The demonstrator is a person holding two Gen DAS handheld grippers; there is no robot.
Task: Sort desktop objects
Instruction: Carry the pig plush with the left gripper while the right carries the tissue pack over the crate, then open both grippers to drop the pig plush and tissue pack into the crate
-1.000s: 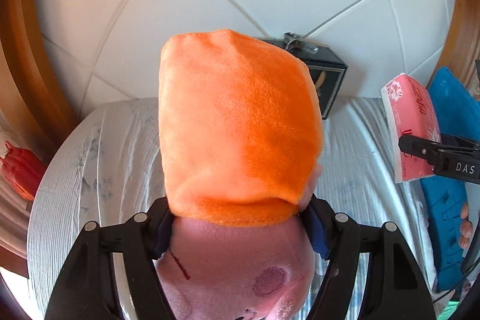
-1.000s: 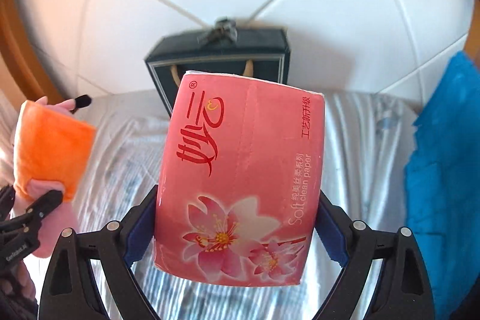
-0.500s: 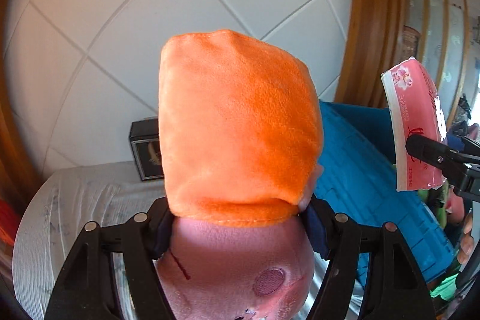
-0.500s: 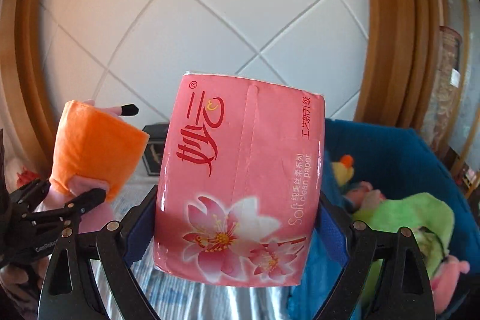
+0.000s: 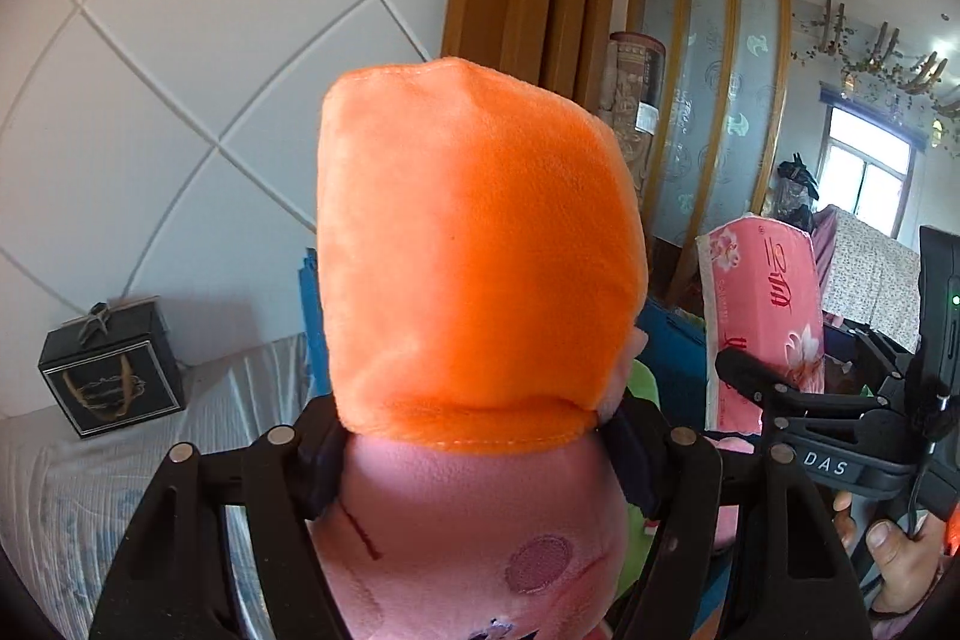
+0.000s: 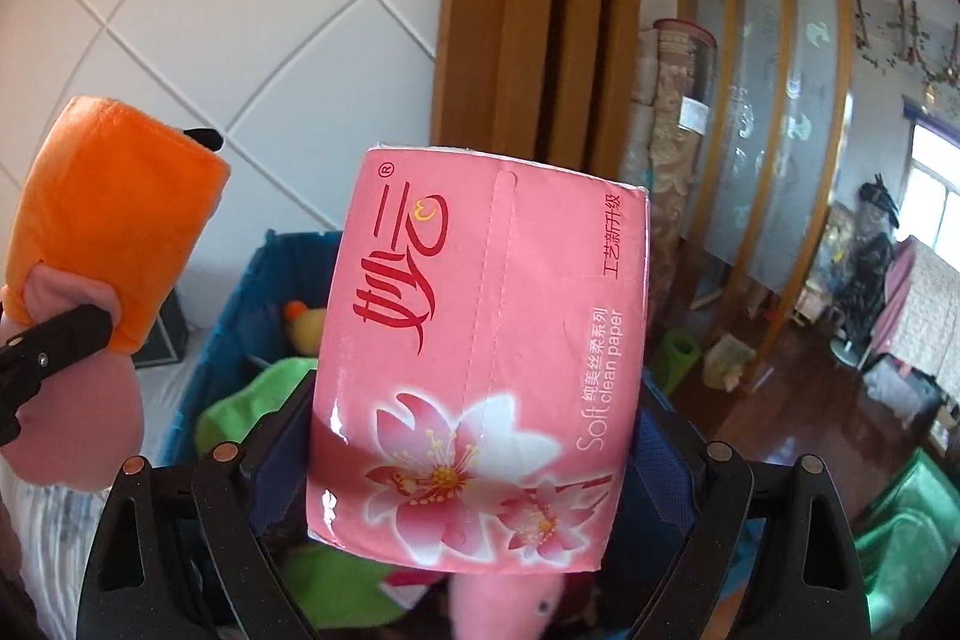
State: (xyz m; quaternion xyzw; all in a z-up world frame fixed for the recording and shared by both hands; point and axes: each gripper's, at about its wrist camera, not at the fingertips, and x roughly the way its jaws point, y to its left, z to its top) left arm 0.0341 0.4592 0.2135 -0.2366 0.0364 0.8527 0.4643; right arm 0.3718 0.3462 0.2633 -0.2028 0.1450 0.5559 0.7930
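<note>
Clamping: left claw (image 5: 480, 436) on plush toy (image 5: 474, 268), face cropped | right claw (image 6: 474, 466) on tissue pack (image 6: 480, 364); bin (image 6: 240, 292) half-hidden

Two held items above an open bin

The pink-and-orange plush toy (image 5: 480, 280) sits left of the pink plastic-wrapped tissue pack (image 6: 480, 376); the blue fabric storage bin (image 6: 240, 292) lies below and behind them, with a green plush (image 6: 252, 400) inside; the black gift box (image 5: 111, 376) stands far left on the bed.

Gift box (image 5: 111, 370): dark, bow on top, far left of the fingers, on striped cloth (image 5: 54, 508).
Wall (image 5: 180, 58): white tiles, ahead.
Wood posts (image 6: 534, 4): beyond fingers.
Window (image 5: 870, 178): far right.
</note>
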